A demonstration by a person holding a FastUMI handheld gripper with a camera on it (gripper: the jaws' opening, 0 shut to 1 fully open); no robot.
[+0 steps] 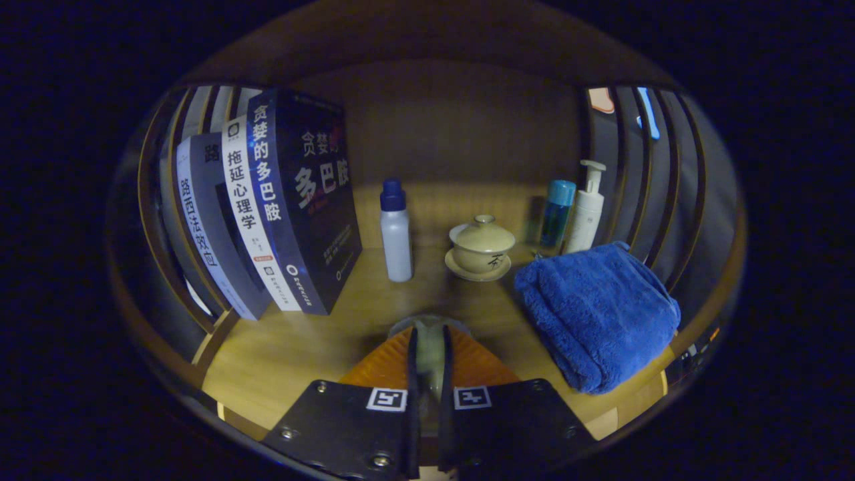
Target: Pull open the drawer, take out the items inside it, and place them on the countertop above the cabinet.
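My gripper (429, 337) hovers low over the wooden countertop (300, 347), fingers almost together. A small pale item (431, 357) with a greyish rounded end sits pinched between them; most of it is hidden, so I cannot tell what it is. Beyond the fingers stands a white bottle with a blue cap (396, 234), and to its right a beige lidded tea bowl on a saucer (481, 248). A folded blue towel (594, 314) lies on the countertop right of the fingers.
Several upright books (287, 200) lean at the left of the countertop. A blue bottle (556, 212) and a white pump bottle (588, 210) stand at the back right corner. Slatted side walls close both sides, and a wooden back panel (461, 120) stands behind.
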